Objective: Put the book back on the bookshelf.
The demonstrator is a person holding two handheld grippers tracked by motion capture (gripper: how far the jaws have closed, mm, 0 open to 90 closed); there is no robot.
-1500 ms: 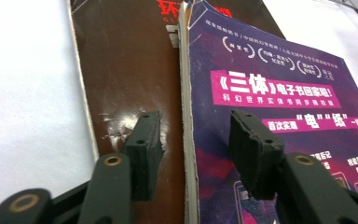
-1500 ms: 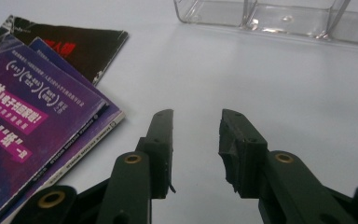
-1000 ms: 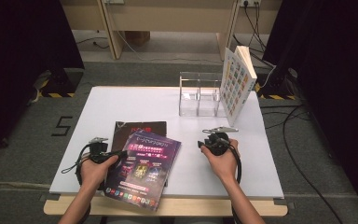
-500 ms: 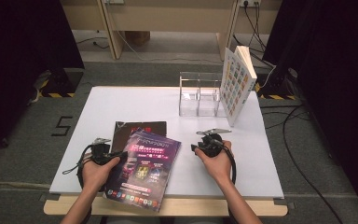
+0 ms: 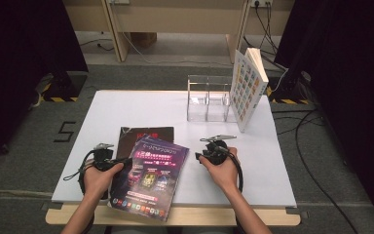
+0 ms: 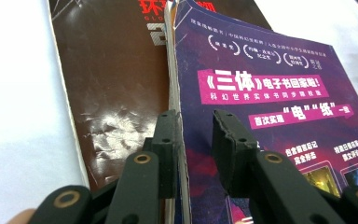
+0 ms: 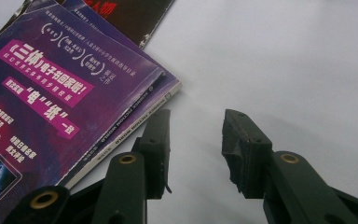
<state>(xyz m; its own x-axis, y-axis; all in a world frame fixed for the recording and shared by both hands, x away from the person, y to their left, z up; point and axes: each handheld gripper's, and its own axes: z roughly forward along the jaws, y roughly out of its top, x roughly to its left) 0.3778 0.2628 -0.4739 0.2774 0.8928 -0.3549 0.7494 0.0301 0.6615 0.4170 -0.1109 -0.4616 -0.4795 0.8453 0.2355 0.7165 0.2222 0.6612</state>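
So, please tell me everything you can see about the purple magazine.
The purple magazine is a thin, glossy paperback with a purple cover, pink banners with white Chinese text and small pictures lower down. It lies closed and skewed, partly on a dark magazine, its near corner past the edge of the white table. The left gripper straddles its left edge, one finger on each side, with a gap showing at the cover side. The right gripper is open over bare table beside its spine.
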